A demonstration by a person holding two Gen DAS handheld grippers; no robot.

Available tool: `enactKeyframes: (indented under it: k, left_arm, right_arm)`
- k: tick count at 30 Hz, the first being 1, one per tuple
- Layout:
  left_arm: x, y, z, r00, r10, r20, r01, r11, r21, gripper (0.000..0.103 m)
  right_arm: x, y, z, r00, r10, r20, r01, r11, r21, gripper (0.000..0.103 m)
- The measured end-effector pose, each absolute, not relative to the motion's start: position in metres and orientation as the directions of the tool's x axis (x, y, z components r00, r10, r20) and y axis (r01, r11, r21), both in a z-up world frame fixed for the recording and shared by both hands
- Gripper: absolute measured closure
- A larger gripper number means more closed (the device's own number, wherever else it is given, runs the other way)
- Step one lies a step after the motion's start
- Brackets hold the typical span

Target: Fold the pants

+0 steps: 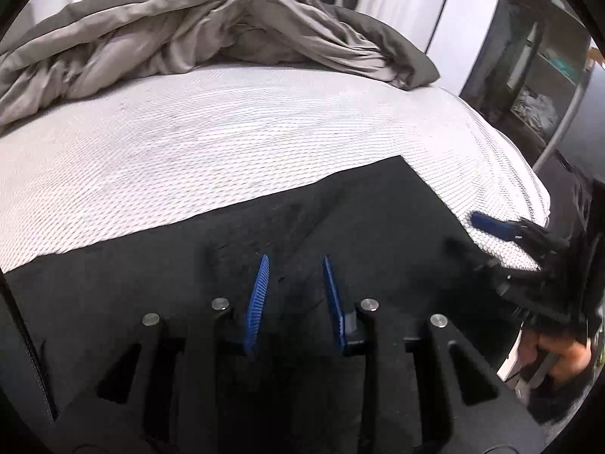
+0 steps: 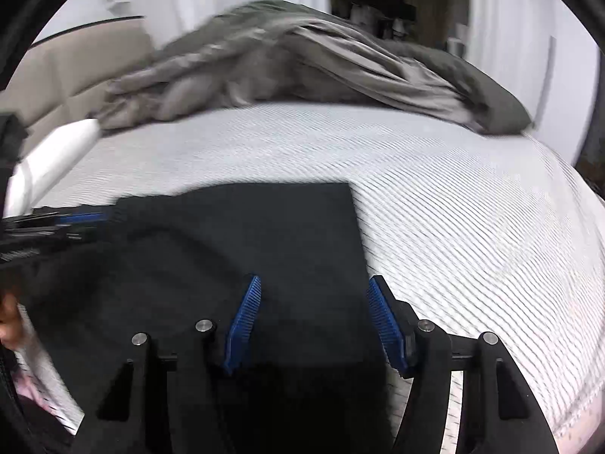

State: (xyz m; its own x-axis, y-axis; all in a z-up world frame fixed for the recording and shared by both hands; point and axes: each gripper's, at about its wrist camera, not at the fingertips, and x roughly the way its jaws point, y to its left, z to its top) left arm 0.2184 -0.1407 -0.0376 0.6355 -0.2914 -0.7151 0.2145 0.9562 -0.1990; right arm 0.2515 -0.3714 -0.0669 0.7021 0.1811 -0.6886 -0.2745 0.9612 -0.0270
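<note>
The left tool is hovering low over the black pants, its blue fingers standing a little apart with nothing between them, while the right tool is spreading its jaws much wider, one pad over the dark cloth and the other past the cloth's right edge above the mattress. The pants are lying flat on the white textured mattress near its front edge, with a rumpled grey duvet heaped behind. No writing is showing anywhere, the right-wrist view is blurring, and both views are cutting off the pants' near end.
</note>
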Motion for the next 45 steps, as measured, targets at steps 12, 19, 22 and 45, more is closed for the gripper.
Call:
enactKeyframes:
  k: [12,19,22,45]
  left_arm:
    - [0.231,-0.134,-0.059,0.568,-0.284,-0.773,0.177,0.959,-0.222,0.090]
    - [0.253,-0.144,-0.061,0.594,-0.251,-0.765,0.123,0.967,-0.222,0.087]
    - [0.263,-0.135,-0.072,0.579,-0.264,-0.772,0.090,0.961,-0.261,0.089]
    - [0.153,-0.135,-0.067,0.568,-0.238,-0.788,0.190,0.969,-0.156,0.072]
  right_arm:
    - [0.329,-0.362,-0.105,0.602,0.033,-0.798,-0.307,0.932,-0.192,0.042]
    - [0.324,-0.341,-0.077,0.613,0.171,-0.771,-0.375,0.922,-0.094,0.044]
    - [0.346,-0.306,-0.096,0.542,0.176,-0.821,-0.441,0.892,-0.101,0.044]
    - [0.250,-0.476,-0.106,0.499,0.602,-0.624,-0.194,0.779,0.596,0.095]
